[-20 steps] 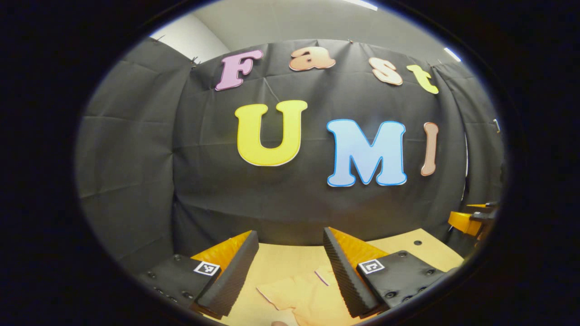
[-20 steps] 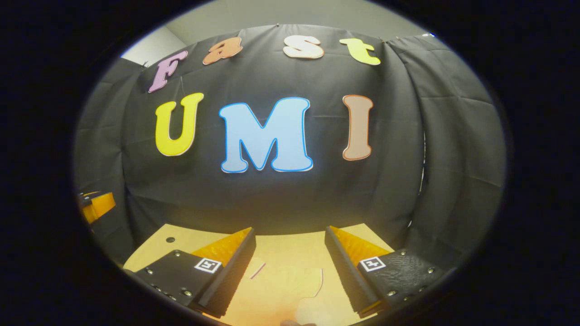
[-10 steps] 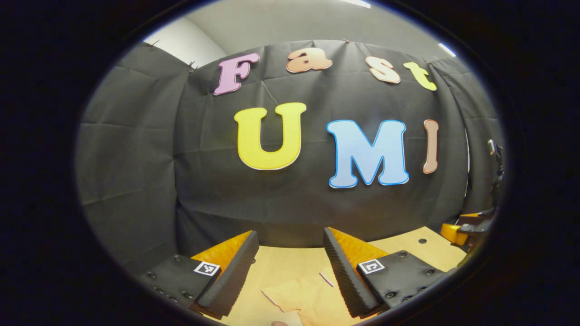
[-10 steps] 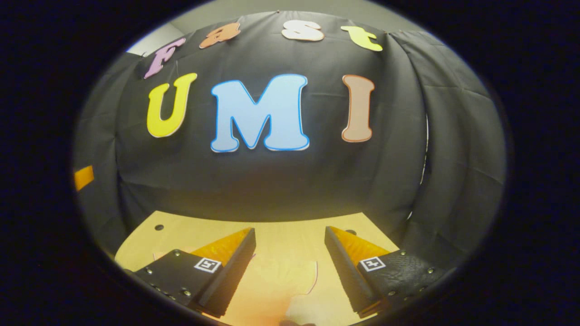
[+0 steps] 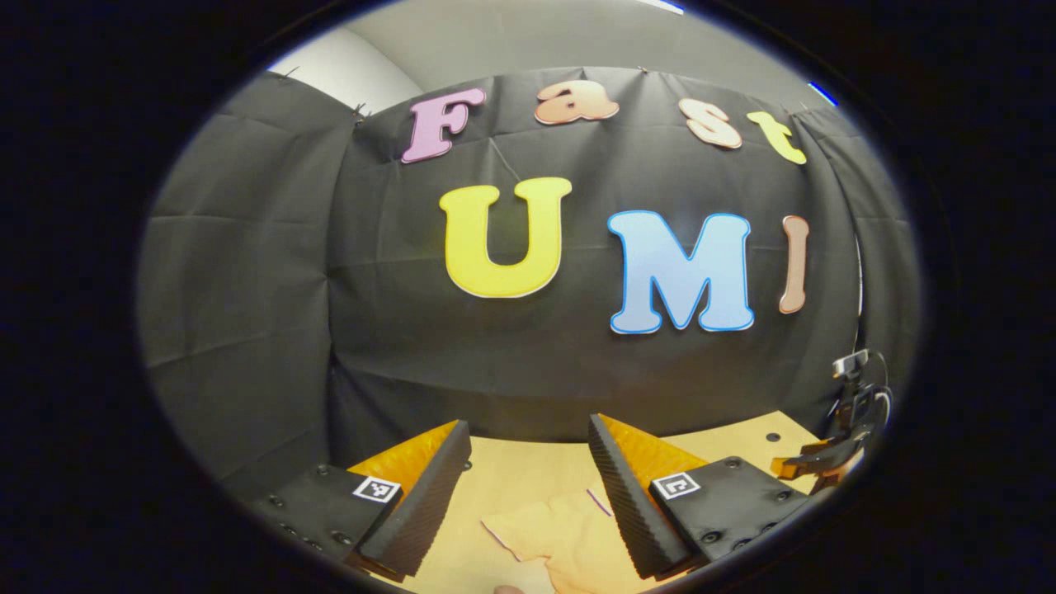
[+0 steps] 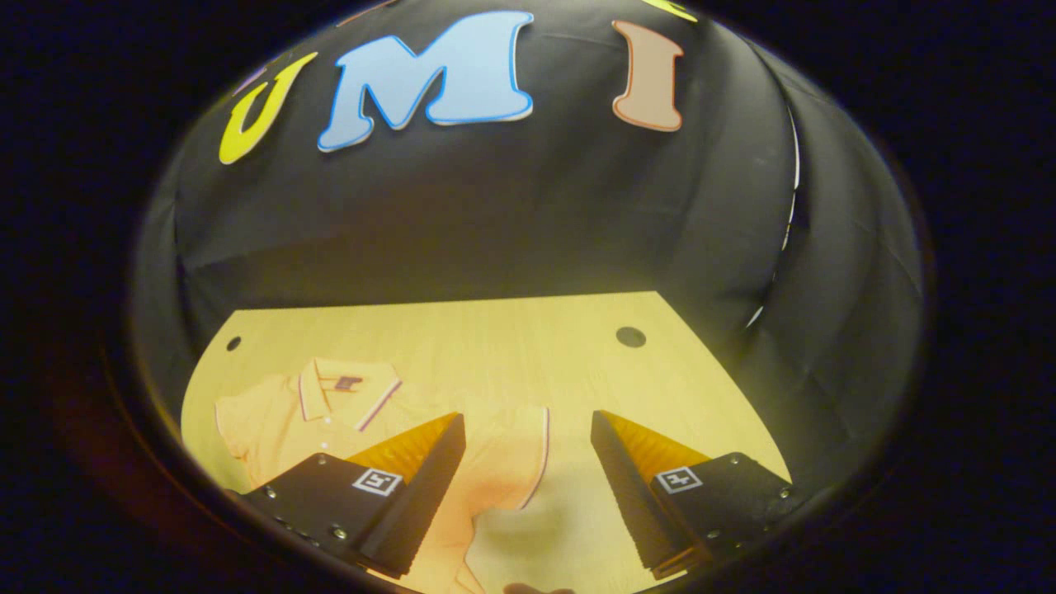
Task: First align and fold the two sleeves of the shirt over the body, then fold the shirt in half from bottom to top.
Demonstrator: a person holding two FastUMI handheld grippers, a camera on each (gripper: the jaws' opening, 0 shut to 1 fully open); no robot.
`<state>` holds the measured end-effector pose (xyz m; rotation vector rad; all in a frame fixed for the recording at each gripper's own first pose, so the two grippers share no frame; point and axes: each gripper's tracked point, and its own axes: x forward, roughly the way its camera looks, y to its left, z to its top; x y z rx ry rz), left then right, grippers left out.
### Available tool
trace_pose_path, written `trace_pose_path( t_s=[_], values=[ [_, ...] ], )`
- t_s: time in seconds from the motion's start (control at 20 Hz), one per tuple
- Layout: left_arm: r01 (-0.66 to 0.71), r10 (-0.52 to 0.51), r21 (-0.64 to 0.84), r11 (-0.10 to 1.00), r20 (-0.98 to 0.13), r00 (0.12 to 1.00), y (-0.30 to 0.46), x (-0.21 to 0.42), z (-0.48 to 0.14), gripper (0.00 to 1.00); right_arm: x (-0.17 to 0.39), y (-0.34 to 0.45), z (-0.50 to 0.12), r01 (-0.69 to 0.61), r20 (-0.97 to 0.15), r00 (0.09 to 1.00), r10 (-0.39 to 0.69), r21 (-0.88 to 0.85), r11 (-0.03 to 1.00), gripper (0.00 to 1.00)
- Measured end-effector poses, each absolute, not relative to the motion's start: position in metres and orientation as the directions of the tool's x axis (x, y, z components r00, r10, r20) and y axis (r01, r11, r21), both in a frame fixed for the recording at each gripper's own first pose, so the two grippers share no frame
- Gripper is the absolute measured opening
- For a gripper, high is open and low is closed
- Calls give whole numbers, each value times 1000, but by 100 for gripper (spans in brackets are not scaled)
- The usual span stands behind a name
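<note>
The right gripper view shows the pale orange polo shirt point(image 6: 330, 412) flat on the light wooden tabletop point(image 6: 495, 346), collar visible; the left gripper view shows one sleeve point(image 5: 561, 532). Left gripper point(image 5: 528, 470) level, right gripper point(image 6: 528, 462) tilted downward, both held apart above the cloth.

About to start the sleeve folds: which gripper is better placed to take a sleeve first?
Probably the right gripper: it is open and tipped down at the shirt, with a sleeve lying between its fingers. The left gripper points more level.
</note>
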<state>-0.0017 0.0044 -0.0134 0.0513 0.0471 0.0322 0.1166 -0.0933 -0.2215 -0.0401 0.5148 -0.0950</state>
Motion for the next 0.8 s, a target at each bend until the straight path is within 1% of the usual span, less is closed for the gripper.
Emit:
trace_pose_path(
  t_s=[0.25,0.6,0.7,0.75,0.8],
  values=[
    [-70,74,47,996,-81,994,17,7,-25,94,137,-105,-299,112,-641,759,-111,-39,993,96],
    [-110,118,61,992,-128,985,25,21,-41,94,151,-109,-339,126,-701,702,-126,-51,991,96],
    [-118,127,70,991,-135,983,26,25,-43,94,150,-104,-344,116,-715,691,-103,-31,993,96],
    [-121,130,70,990,-138,982,27,27,-45,94,151,-101,-344,118,-714,695,-89,-9,993,88],
    [-124,132,69,990,-142,981,26,28,-47,94,151,-98,-346,116,-720,690,-77,6,993,83]
  ],
)
